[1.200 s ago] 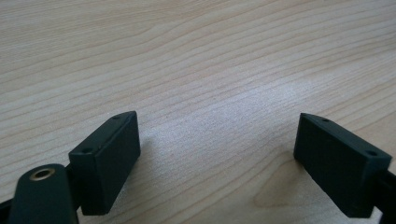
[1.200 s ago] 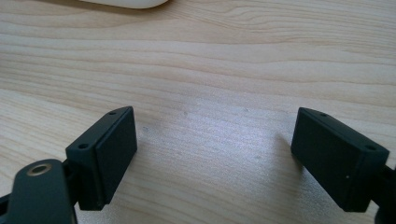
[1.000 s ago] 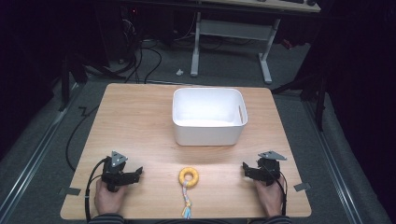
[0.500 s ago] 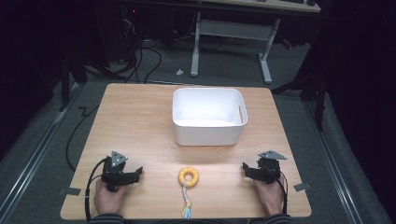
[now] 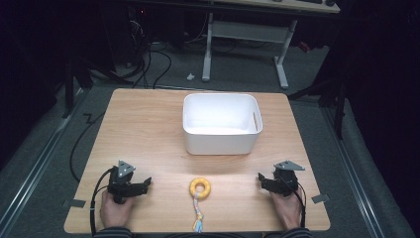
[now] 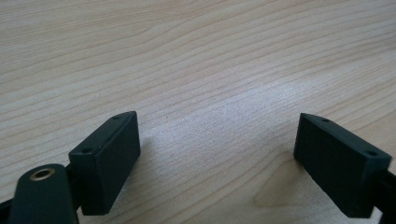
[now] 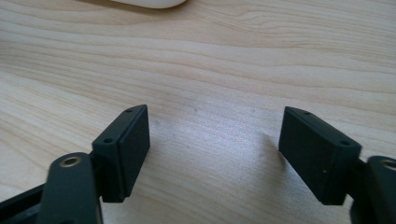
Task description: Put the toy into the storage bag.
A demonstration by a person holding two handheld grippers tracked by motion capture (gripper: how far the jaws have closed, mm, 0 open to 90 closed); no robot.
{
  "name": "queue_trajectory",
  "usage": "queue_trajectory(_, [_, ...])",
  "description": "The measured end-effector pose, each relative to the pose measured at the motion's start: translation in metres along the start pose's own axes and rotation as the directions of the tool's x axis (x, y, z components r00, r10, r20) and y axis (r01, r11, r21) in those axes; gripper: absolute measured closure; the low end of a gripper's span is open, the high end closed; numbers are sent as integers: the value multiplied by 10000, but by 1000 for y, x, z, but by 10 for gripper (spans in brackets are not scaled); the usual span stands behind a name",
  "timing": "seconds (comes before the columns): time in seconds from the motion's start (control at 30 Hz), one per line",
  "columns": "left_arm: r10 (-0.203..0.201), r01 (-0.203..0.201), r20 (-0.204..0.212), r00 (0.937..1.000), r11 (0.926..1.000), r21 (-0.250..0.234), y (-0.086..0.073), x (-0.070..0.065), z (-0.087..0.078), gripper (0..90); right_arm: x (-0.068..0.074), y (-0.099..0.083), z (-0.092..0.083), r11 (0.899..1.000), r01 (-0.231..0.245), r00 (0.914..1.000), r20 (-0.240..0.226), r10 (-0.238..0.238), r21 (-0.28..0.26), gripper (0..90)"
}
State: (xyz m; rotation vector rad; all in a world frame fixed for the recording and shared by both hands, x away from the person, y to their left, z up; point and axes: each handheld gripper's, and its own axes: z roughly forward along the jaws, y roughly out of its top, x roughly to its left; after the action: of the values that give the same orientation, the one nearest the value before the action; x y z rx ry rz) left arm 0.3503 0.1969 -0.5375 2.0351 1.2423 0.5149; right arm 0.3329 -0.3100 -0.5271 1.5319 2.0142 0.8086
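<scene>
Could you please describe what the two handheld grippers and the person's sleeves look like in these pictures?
Both the left gripper and the right gripper are black, each topped by a grey three-cornered plate and trailing a black cable. Their jaws are flat, blocky black pads with small screw holes, on black links with a brass-coloured ring. The sleeves at the bottom edge look dark and striped.
</scene>
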Motion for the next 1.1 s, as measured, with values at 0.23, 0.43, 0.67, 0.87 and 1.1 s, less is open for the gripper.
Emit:
queue_trajectory(0.23, [6,-6,6,10000,10000,1,0,0,0,149,0,0,-8,9997,9,9998,-203,-14,-258,282])
queue_trajectory(0.43, [5,-5,5,10000,10000,-1,0,0,0,148,2,0,-15,9989,-21,9991,-428,1,-465,314])
queue_trajectory(0.67, [5,-5,6,10000,10000,0,0,0,0,149,3,1,-23,9976,-10,9973,-734,-40,-687,330])
queue_trajectory(0.87, [-2,2,5,10000,10000,-8,0,0,0,149,5,4,-27,9971,4,9959,-906,-73,-762,337])
queue_trajectory(1.1, [6,-6,7,10000,10000,-1,0,0,0,149,11,11,-35,9948,168,9919,-1238,-293,-1009,348])
